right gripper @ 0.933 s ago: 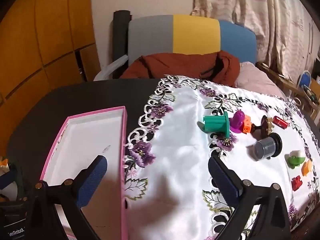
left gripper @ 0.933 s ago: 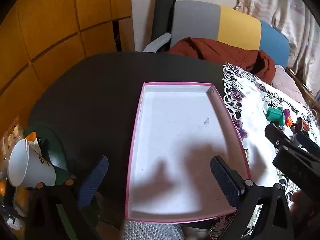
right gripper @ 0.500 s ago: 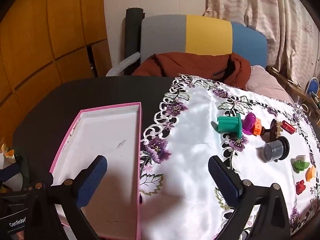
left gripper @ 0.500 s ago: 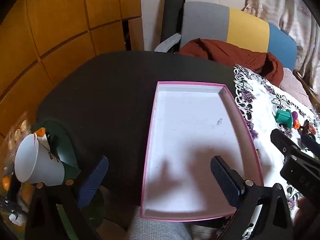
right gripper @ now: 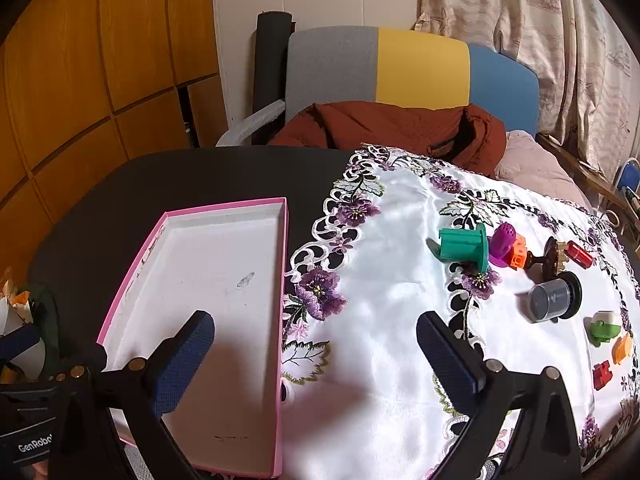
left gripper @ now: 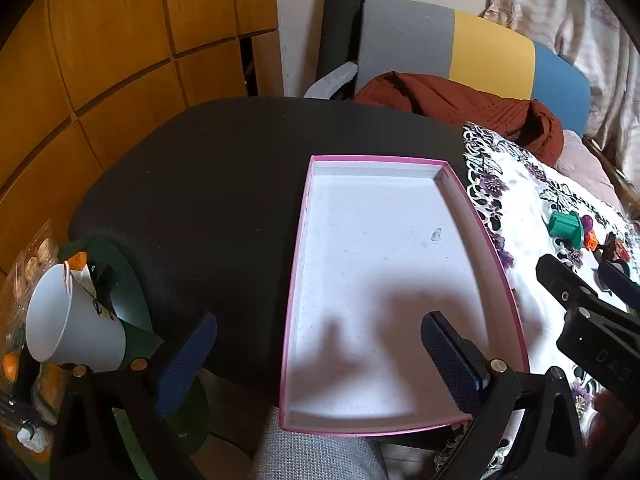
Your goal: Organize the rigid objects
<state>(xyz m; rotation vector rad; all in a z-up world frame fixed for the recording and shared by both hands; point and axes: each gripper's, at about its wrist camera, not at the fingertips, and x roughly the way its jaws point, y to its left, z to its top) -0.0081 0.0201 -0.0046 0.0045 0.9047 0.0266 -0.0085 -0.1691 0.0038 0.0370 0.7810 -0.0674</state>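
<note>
An empty pink-rimmed white tray [left gripper: 476, 208] lies on the black table; it also shows in the right wrist view [right gripper: 224, 207]. Small toys lie on the floral cloth [right gripper: 392, 280] to its right: a green spool [right gripper: 464, 246], a purple piece [right gripper: 503, 240], a grey cup [right gripper: 554, 300] and several small coloured pieces. The green spool also shows in the left wrist view [left gripper: 565, 227]. My left gripper [left gripper: 320, 352] is open and empty above the tray's near left edge. My right gripper [right gripper: 316, 348] is open and empty above the tray's right rim and the cloth.
A white paper cup [left gripper: 68, 320] on a green item sits off the table's left edge. A chair with a rust-red jacket [right gripper: 392, 128] stands behind the table. Wooden panels [left gripper: 100, 60] line the left wall.
Both views have shifted so the tray and toys sit further right in frame; both grippers have moved left. Both stay open and empty.
</note>
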